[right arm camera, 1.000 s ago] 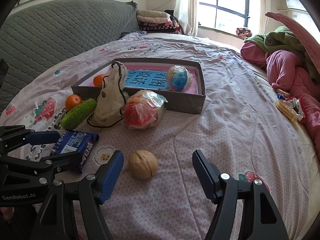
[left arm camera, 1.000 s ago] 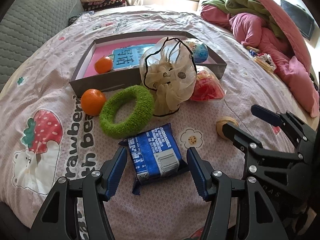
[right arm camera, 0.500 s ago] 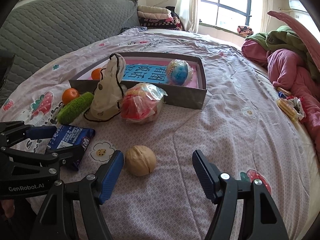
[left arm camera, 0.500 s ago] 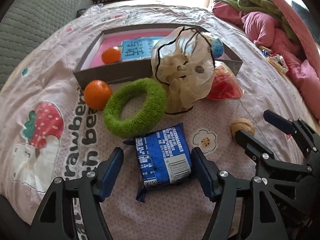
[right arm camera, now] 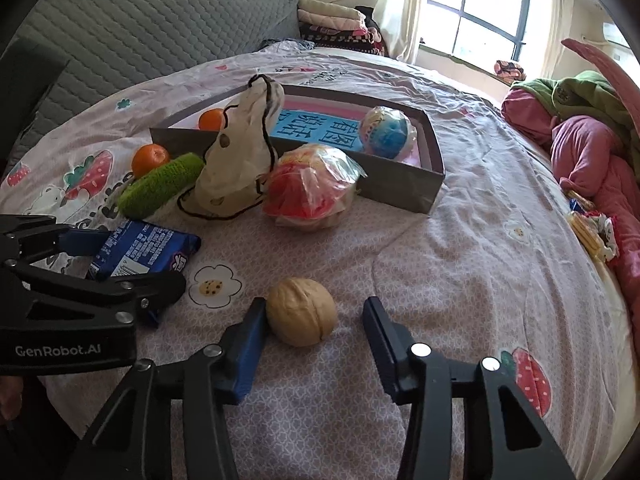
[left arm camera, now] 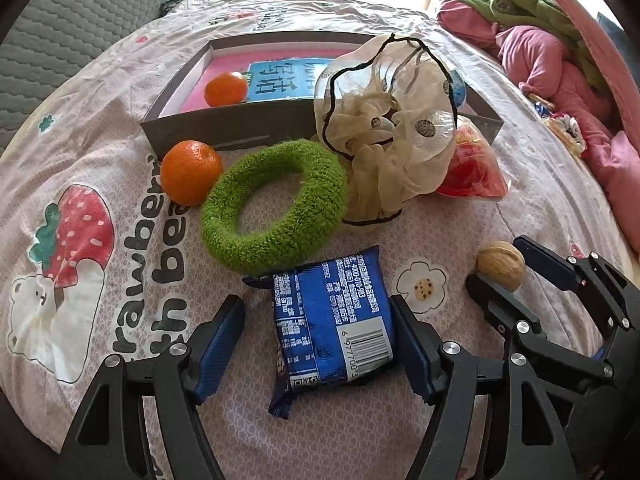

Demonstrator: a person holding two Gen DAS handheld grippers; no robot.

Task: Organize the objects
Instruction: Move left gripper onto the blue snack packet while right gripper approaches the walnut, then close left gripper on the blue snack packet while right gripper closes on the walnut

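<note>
My left gripper (left arm camera: 320,340) is open, its fingers on either side of a blue snack packet (left arm camera: 332,324) lying on the bedspread. My right gripper (right arm camera: 316,332) is open around a walnut (right arm camera: 301,311), whose left side touches the left finger; both also show in the left wrist view, the walnut (left arm camera: 500,265) at right. A grey box (left arm camera: 224,128) with a pink floor holds an orange (left arm camera: 226,89) and a coloured ball (right arm camera: 387,131). In front of it lie an orange (left arm camera: 191,172), a green fuzzy ring (left arm camera: 276,206), a sheer cream pouch (left arm camera: 392,132) and a red bagged item (right arm camera: 312,188).
Pink and green clothes (right arm camera: 592,136) are piled along the bed's right side, with small packets (right arm camera: 592,232) beside them. A grey quilted headboard (right arm camera: 140,36) and folded blankets (right arm camera: 332,20) stand at the back. The bedspread (right arm camera: 480,260) stretches right of the box.
Both grippers have moved forward and down: the left one now straddles the blue packet, and the right one has narrowed and closed in around the walnut.
</note>
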